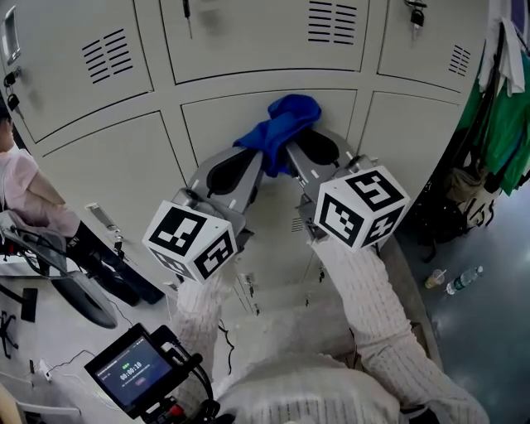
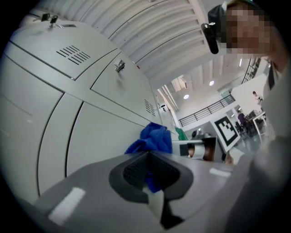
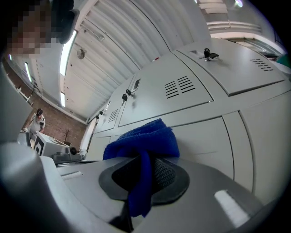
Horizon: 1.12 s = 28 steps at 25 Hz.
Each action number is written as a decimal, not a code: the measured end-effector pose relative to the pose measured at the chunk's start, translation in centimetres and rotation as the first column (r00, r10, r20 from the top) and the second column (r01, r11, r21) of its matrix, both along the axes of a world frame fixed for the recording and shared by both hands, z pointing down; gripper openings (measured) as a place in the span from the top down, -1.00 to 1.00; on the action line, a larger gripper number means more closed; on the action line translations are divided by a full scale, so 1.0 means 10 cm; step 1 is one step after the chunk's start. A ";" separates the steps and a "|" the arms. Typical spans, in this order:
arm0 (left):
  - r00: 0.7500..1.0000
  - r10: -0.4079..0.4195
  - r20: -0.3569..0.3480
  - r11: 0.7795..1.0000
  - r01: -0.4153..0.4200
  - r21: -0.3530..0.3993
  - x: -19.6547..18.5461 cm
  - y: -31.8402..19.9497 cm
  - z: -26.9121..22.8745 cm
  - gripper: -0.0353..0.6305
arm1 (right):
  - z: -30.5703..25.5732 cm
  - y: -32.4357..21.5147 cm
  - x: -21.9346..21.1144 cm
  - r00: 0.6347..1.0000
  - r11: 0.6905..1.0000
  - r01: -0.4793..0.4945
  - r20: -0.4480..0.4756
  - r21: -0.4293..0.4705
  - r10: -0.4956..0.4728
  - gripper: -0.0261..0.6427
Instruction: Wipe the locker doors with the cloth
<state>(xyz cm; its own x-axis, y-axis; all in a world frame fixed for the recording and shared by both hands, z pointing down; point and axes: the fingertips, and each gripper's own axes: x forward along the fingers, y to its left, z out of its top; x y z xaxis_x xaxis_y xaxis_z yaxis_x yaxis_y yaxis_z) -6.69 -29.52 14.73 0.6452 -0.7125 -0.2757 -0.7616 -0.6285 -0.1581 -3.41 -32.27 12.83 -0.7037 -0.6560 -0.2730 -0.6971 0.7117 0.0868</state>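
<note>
A blue cloth [image 1: 281,124] is bunched against a grey locker door [image 1: 219,116] in the middle row. Both grippers hold it from below. My left gripper [image 1: 257,157] is shut on the cloth's lower left part, and my right gripper [image 1: 291,153] is shut on its right part. In the left gripper view the cloth [image 2: 152,136] rises past the shut left gripper [image 2: 148,157], beside the door [image 2: 100,132]. In the right gripper view the cloth [image 3: 145,139] drapes over the shut right gripper [image 3: 144,160] and a strip hangs down between the pads, in front of the door [image 3: 204,132].
Vented locker doors [image 1: 108,54] fill the wall above, one with a padlock [image 1: 416,15]. A person's pink sleeve [image 1: 25,195] is at the left. Green clothes [image 1: 505,124] hang at the right, with a cup [image 1: 435,277] and a bottle [image 1: 464,279] on the floor. A small screen [image 1: 132,371] sits below.
</note>
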 end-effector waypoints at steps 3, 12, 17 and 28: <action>1.000 0.003 -0.001 0.999 -0.003 -0.046 0.02 -0.04 0.20 0.88 | 0.20 -0.02 0.03 1.000 1.000 -0.015 -0.017 -0.012 0.014 0.78; 1.000 -0.002 0.023 0.983 0.006 -0.184 0.10 -0.12 0.90 0.88 | 0.82 -0.06 0.08 0.999 0.994 -0.038 -0.018 -0.099 0.037 0.78; 0.999 -0.013 0.038 0.967 0.022 -0.253 0.11 -0.12 1.21 0.88 | 1.14 -0.07 0.09 0.997 0.984 -0.068 -0.041 -0.162 0.062 0.78; 1.000 -0.026 -0.013 0.900 0.018 -0.436 0.09 -0.08 2.01 0.88 | 2.01 -0.10 0.06 0.990 0.947 -0.110 -0.116 -0.302 0.078 0.78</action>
